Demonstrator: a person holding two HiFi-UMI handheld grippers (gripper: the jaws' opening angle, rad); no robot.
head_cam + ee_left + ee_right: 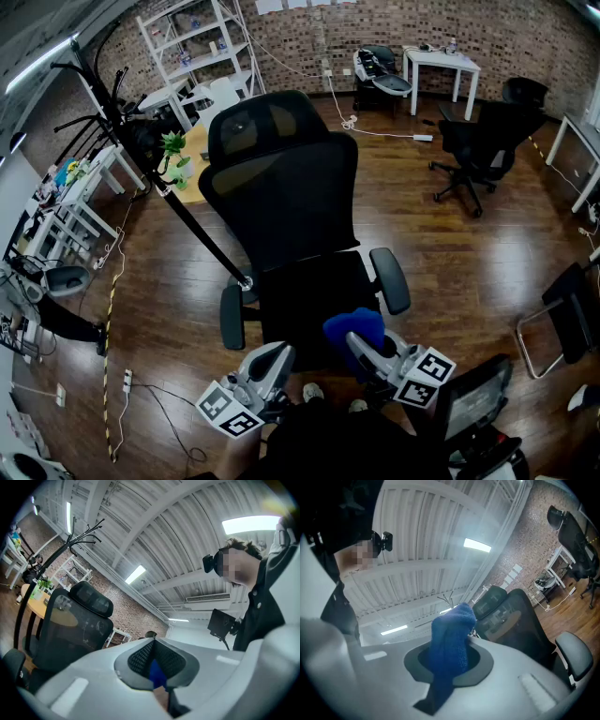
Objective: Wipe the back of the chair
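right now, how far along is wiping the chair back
Done: the blue cloth is picked up, clamped in the jaws of the right gripper. In hand: it is held low by the seat, apart from the backrest. Left: all the wiping; the cloth hasn't touched the backrest yet.

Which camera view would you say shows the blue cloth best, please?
The right gripper view: the blue cloth fills the centre, pinched in the right tool. The head view shows it small; the left gripper view only a blue sliver.
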